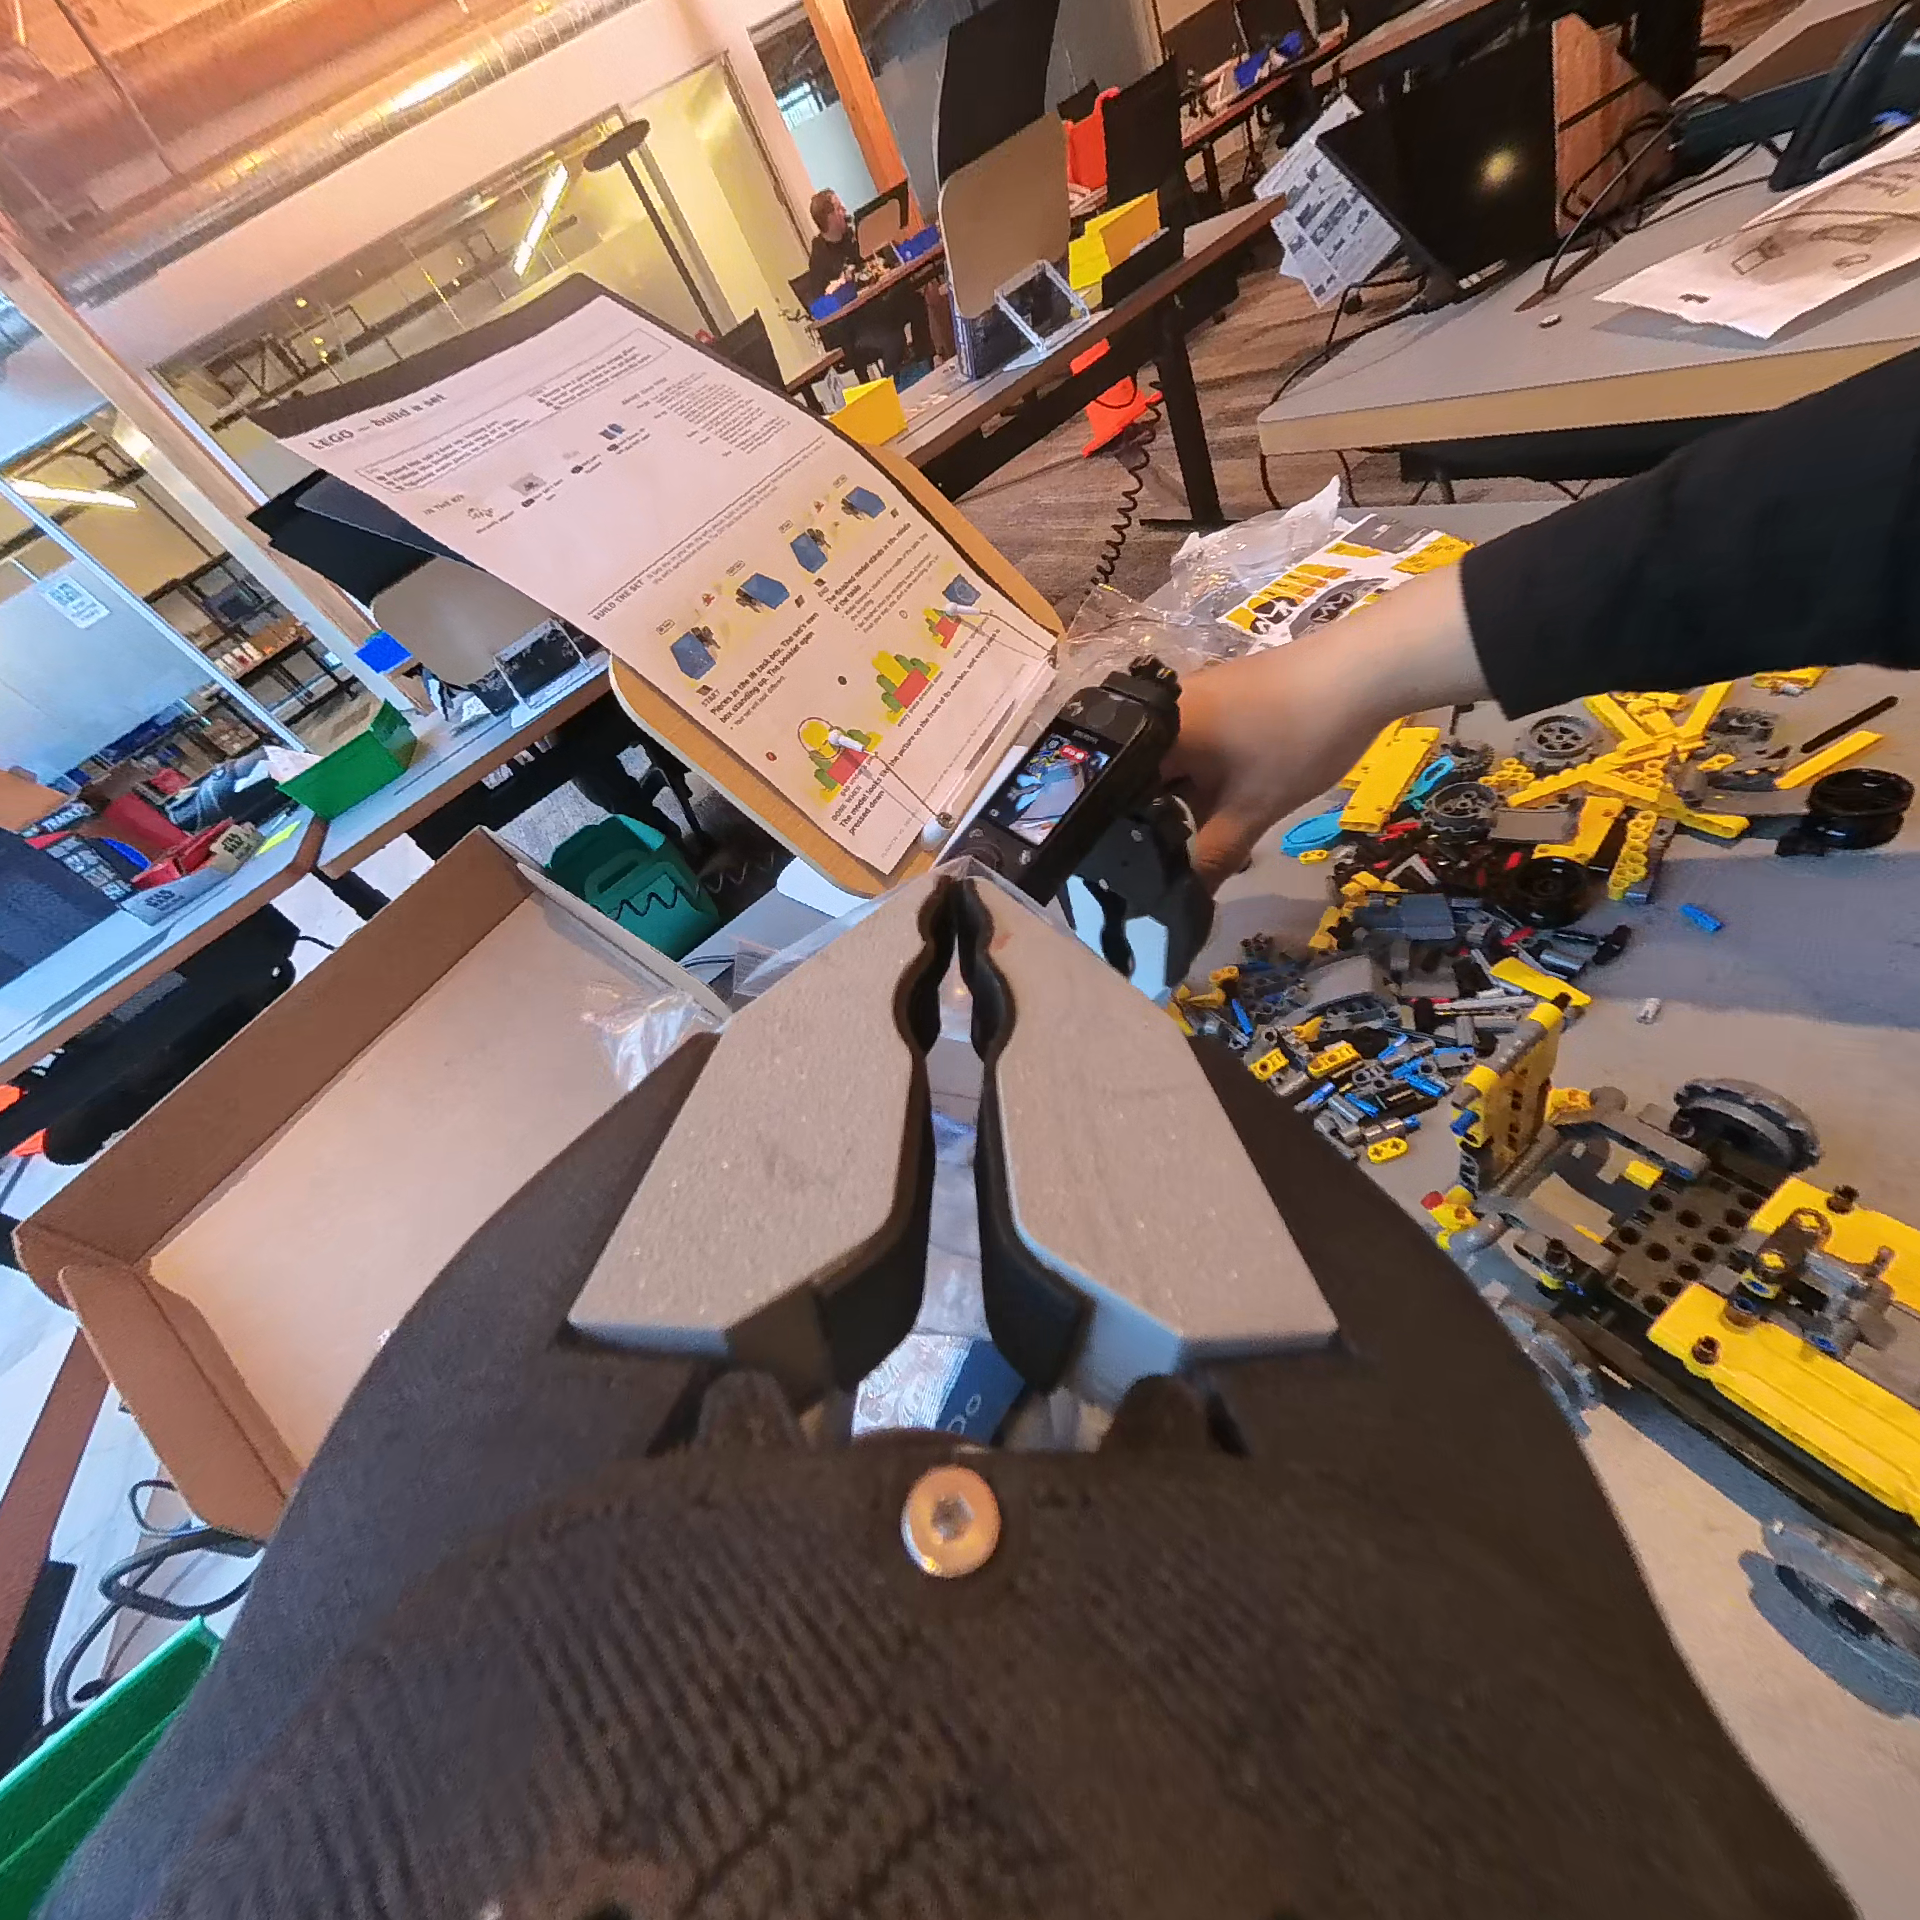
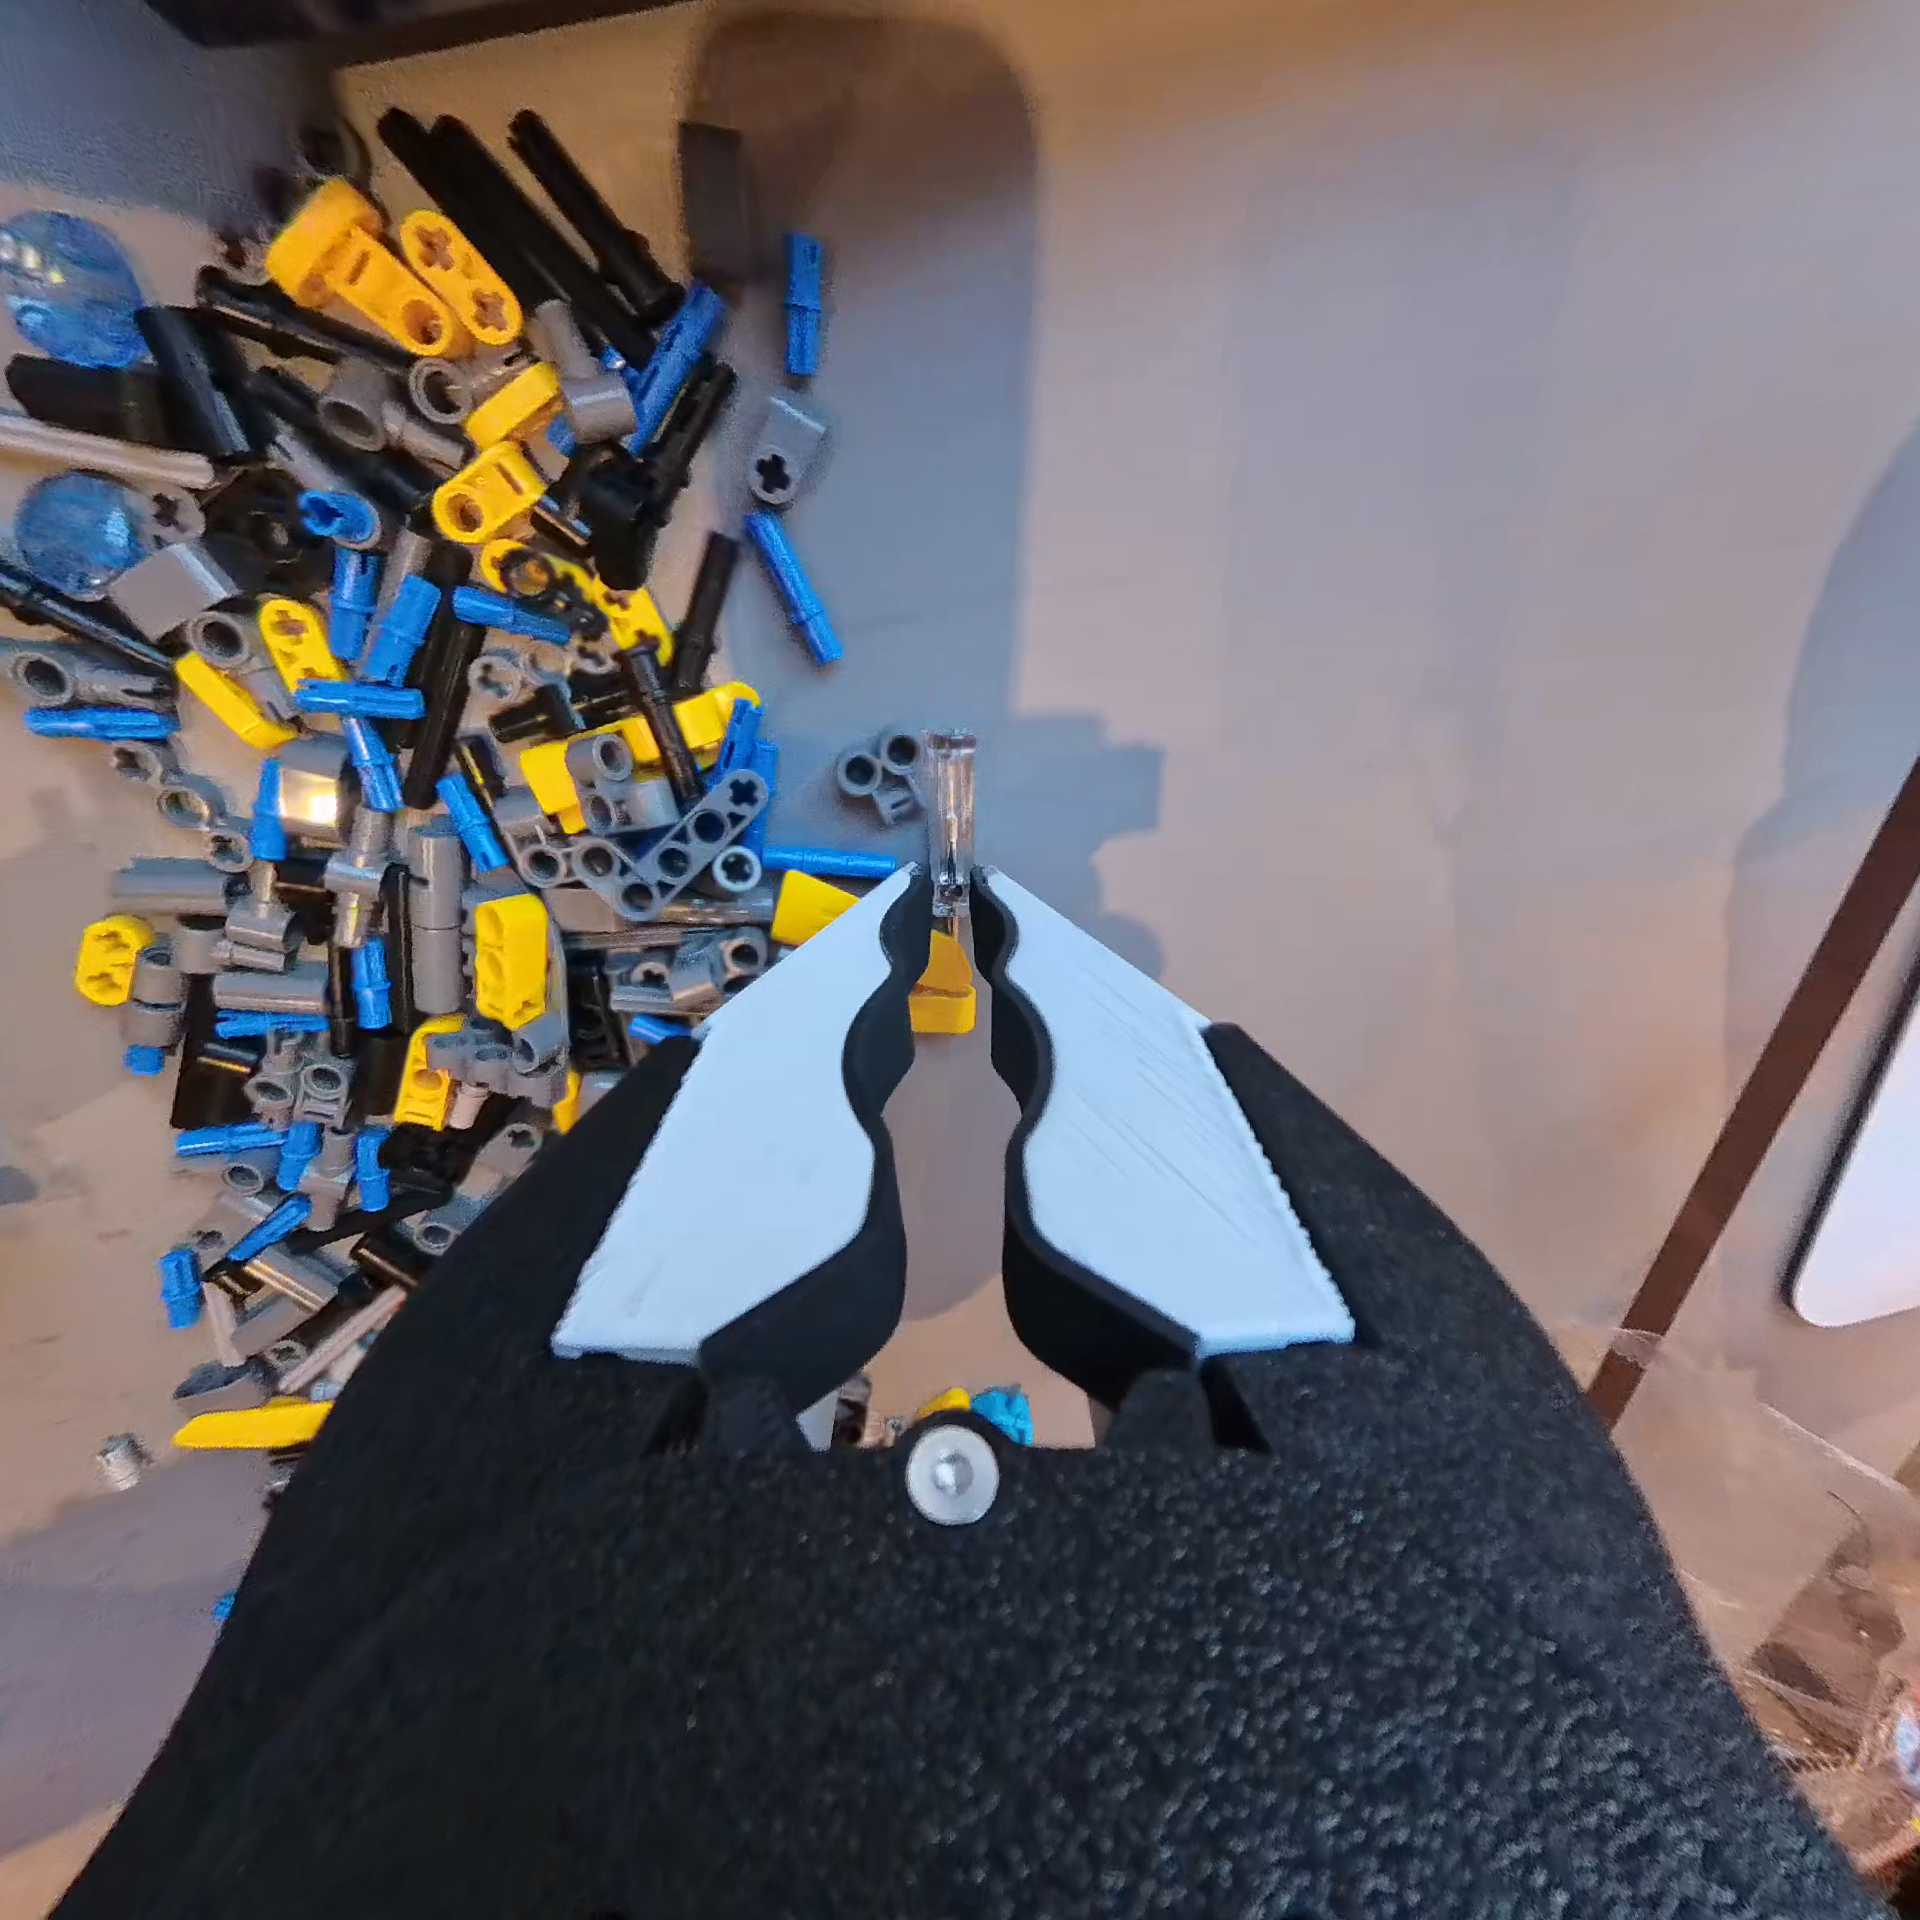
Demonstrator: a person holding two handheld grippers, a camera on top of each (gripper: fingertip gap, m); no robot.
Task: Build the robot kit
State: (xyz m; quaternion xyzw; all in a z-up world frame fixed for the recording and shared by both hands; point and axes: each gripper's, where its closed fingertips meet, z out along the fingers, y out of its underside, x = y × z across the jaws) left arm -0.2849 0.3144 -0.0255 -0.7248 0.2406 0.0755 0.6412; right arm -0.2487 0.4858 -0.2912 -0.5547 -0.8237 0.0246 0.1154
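The grey worktop (image 2: 1351, 520) carries a heap of loose bricks (image 2: 416, 779), with a half-built yellow model (image 1: 1704, 1278) and an open cardboard box (image 1: 343, 1132) in the left wrist view. The left claw (image 1: 961, 899) is closed on nothing, raised near the box. The right claw (image 2: 948, 883) pinches a small clear peg (image 2: 950, 810) by its very end, just above the worktop beside the heap. Such a shallow grip on slick plastic could let the peg twist or pop out into the heap.

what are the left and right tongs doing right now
Left tongs: shut, holding nothing.
Right tongs: shut on a small clear piece.
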